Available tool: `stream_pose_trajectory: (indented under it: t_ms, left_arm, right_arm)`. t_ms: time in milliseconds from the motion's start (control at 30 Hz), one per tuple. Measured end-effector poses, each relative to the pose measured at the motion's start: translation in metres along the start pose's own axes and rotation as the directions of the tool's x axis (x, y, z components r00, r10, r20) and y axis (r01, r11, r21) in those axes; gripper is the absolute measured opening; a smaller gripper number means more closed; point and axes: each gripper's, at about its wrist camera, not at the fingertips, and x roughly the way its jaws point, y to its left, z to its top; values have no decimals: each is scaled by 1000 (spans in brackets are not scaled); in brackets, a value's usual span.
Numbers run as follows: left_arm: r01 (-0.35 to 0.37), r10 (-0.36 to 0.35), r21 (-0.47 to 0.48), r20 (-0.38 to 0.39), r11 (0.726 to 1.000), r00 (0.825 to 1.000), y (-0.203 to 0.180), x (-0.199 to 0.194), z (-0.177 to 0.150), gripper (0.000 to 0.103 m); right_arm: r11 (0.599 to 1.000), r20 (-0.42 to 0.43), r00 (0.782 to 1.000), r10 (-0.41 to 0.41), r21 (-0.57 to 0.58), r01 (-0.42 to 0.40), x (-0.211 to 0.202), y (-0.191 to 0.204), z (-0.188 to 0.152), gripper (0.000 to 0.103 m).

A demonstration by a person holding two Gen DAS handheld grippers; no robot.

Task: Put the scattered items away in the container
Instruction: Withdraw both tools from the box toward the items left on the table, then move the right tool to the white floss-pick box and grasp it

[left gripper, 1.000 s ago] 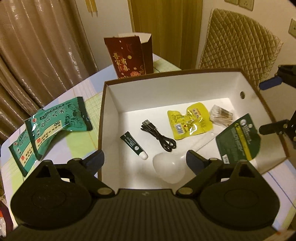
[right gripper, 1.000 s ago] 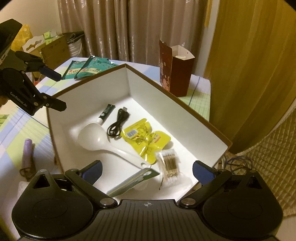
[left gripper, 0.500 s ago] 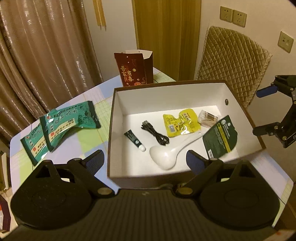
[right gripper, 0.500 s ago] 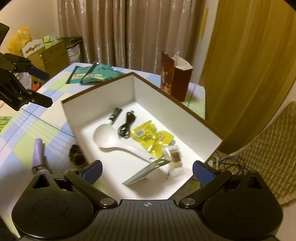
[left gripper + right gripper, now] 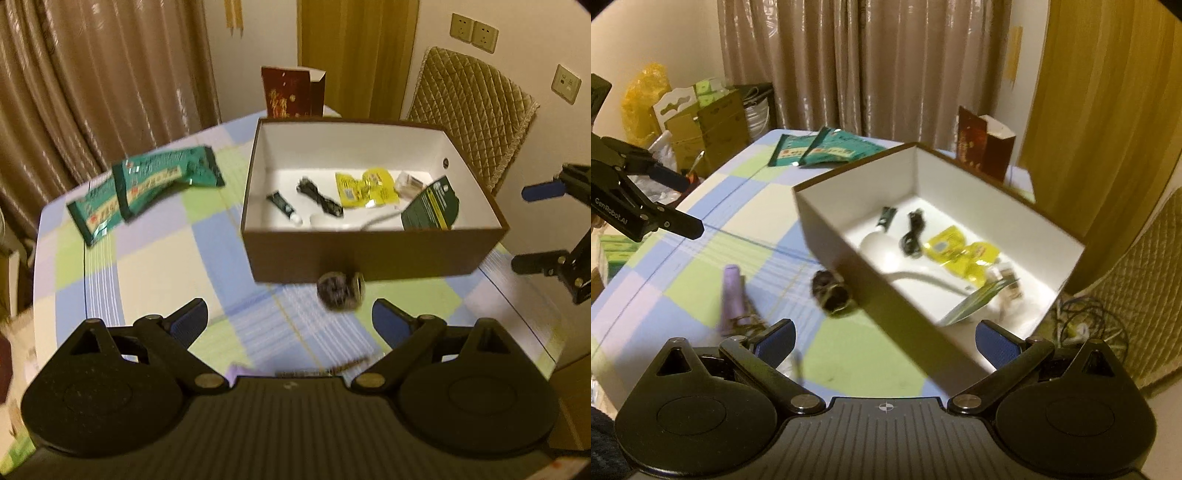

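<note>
Claws (image 5: 290,323) above checked tablecloth (image 5: 166,258)

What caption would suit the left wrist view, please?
Open left gripper above a dark bundle beside the part-filled box; green packets remain out.

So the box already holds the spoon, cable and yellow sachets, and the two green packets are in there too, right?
Not quite. The two green packets still lie on the tablecloth, off to the side of the box, as the left wrist view shows. The spoon, cable and yellow sachets are indeed in the box.
</note>
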Motion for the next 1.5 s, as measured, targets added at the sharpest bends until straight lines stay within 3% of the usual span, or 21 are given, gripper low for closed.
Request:
stream_pose_trajectory:
  t_ms: [300, 667, 1500]
  left_arm:
    - [-5, 2, -90, -34, 996, 999, 10, -11, -56, 94]
    - [-49, 38, -119, -91, 992, 995, 21, -11, -106, 94]
    - [-74, 51, -140, -156, 987, 986, 37, -1, -142, 94]
  right_arm:
    - [995, -25, 999, 20, 99, -17, 6, 38, -27, 101]
    - [988, -58, 998, 21, 152, -12, 13, 73, -55, 101]
    - [993, -135, 988, 68, 102, -55, 53, 117, -76, 101]
